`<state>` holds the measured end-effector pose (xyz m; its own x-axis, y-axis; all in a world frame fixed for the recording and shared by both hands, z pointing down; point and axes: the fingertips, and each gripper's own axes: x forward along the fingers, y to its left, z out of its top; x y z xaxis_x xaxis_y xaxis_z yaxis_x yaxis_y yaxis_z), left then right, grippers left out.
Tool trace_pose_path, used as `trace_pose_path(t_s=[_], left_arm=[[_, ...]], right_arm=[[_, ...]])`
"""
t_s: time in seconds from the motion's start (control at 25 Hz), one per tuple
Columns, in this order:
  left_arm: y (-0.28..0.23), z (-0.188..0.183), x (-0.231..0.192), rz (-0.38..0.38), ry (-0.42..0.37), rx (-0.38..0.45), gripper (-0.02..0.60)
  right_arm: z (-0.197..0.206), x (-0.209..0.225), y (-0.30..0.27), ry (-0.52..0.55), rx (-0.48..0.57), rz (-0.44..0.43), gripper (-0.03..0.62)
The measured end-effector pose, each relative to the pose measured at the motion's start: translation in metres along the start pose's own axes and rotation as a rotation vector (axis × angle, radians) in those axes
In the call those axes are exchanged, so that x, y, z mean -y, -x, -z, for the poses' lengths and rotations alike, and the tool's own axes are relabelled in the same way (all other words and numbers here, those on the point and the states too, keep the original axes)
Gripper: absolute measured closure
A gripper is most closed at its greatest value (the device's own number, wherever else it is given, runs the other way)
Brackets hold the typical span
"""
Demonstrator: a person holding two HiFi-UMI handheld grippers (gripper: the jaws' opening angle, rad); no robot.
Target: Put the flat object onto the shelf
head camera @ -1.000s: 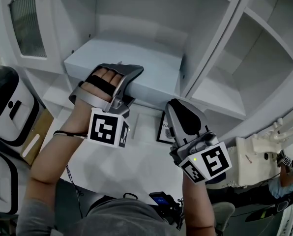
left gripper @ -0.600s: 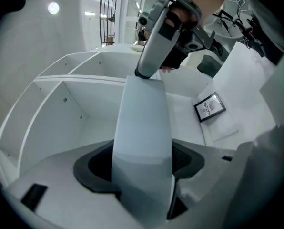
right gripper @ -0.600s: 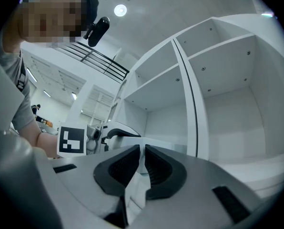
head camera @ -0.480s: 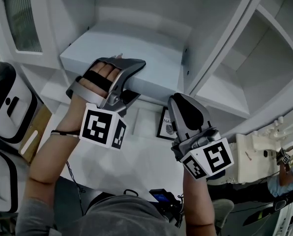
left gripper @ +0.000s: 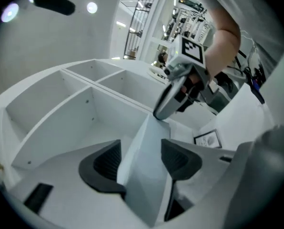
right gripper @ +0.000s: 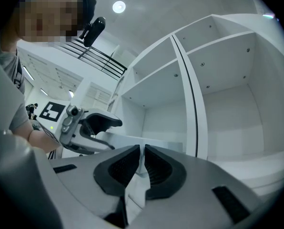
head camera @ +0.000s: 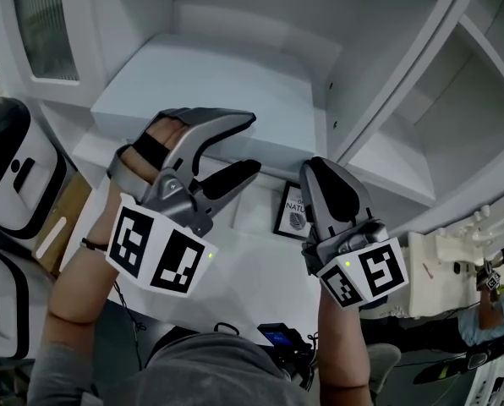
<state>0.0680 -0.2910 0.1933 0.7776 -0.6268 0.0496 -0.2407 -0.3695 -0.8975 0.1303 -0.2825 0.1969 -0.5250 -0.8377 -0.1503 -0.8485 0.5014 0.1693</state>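
There, the flat object (head camera: 218, 83) lay on the shelf (head camera: 379, 155), its front edge between the left gripper's (head camera: 254, 142) spread fingers, which had just narrowed without pinching it, while the right gripper's (head camera: 314, 169) fingers clenched its corner.

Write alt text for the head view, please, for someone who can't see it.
A flat white box lies inside a white shelving unit, seen from above. The left tool, its jaws having just closed a little, straddles the box's front edge. The right tool pinches its front right corner.
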Motion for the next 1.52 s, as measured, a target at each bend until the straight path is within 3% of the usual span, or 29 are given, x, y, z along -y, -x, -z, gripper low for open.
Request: trace_pose_path(t_s=[0.04, 0.12, 0.2, 0.4, 0.64, 0.76, 1.16, 1.52], left_arm=[[0.007, -0.006, -0.005, -0.024, 0.045, 0.03, 0.353], [0.022, -0.013, -0.017, -0.088, 0.115, 0.059, 0.414], [0.035, -0.01, -0.027, -0.162, 0.159, 0.039, 0.526], [0.051, 0.023, -0.031, -0.18, 0.332, -0.058, 0.574], [0.057, 0.054, -0.033, -0.213, 0.58, -0.069, 0.574], [0.057, 0.063, -0.028, -0.239, 0.664, -0.083, 0.574], [0.057, 0.083, -0.021, -0.306, 0.78, -0.141, 0.574], [0.053, 0.096, -0.023, -0.295, 0.777, -0.174, 0.575]], right_arm=[[0.0, 0.001, 0.0, 0.001, 0.0, 0.002, 0.559], [0.0, 0.002, -0.001, -0.003, 0.0, 0.003, 0.559], [0.0, 0.002, -0.001, -0.003, 0.0, 0.005, 0.559], [-0.001, 0.0, 0.0, -0.003, 0.003, 0.006, 0.559], [-0.004, 0.002, 0.0, 0.009, 0.006, 0.017, 0.559], [-0.005, 0.0, 0.0, 0.033, 0.008, 0.03, 0.559], [-0.008, -0.004, -0.002, 0.079, 0.008, 0.053, 0.559], [-0.004, -0.008, -0.007, 0.072, 0.015, 0.045, 0.559]])
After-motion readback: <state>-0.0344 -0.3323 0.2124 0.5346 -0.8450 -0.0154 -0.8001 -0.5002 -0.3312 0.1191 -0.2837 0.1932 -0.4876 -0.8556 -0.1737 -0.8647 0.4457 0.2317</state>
